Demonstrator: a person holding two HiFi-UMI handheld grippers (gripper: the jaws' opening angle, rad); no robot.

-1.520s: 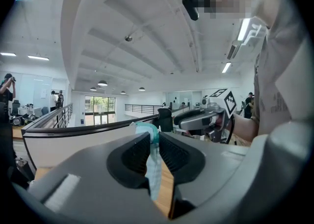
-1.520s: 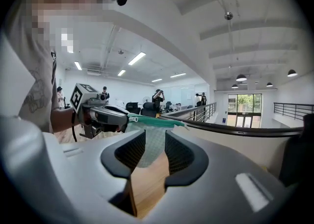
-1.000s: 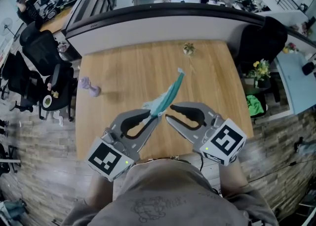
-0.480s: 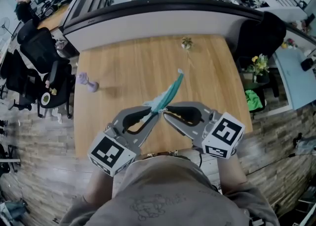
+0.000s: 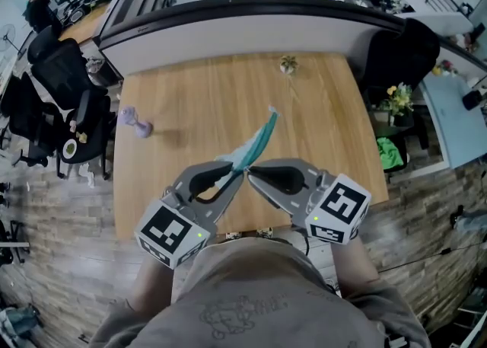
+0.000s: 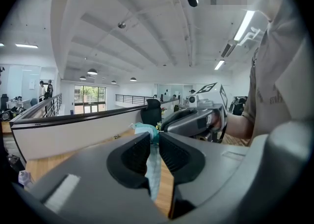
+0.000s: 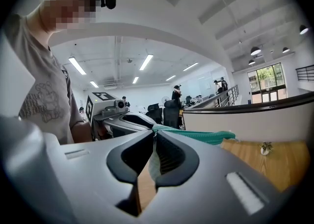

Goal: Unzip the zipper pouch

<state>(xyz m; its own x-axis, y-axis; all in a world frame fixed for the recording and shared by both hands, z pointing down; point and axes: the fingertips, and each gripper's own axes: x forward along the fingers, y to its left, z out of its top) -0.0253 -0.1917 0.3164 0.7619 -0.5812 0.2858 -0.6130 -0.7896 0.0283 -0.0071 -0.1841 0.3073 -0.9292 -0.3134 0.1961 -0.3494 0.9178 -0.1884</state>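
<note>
In the head view, the teal zipper pouch [image 5: 256, 143] hangs above the wooden counter [image 5: 190, 103] at mid-frame, running as a narrow strip from centre toward the upper right. Its near end sits where the two tools meet: the left hand-held gripper [image 5: 233, 179] comes in from the lower left, the right hand-held gripper [image 5: 254, 175] from the lower right, and their tips lie just beside each other. A small purple object [image 5: 135, 122] lies at the counter's left edge, and a small plant [image 5: 288, 64] stands near its far edge. Black office chairs [image 5: 65, 80] stand at the frame's left.

In the left gripper view, the left hand-held gripper [image 6: 153, 136] is clamped on the pouch [image 6: 153, 166], whose teal fabric passes down between the pads. The right hand-held gripper [image 6: 194, 121] shows just behind, right of centre.

In the right gripper view, the jaws of the right hand-held gripper [image 7: 154, 137] have just been closing and now pinch the pouch [image 7: 208, 136], which stretches away toward the right. The left hand-held gripper [image 7: 122, 118] shows left of centre, close behind.
</note>
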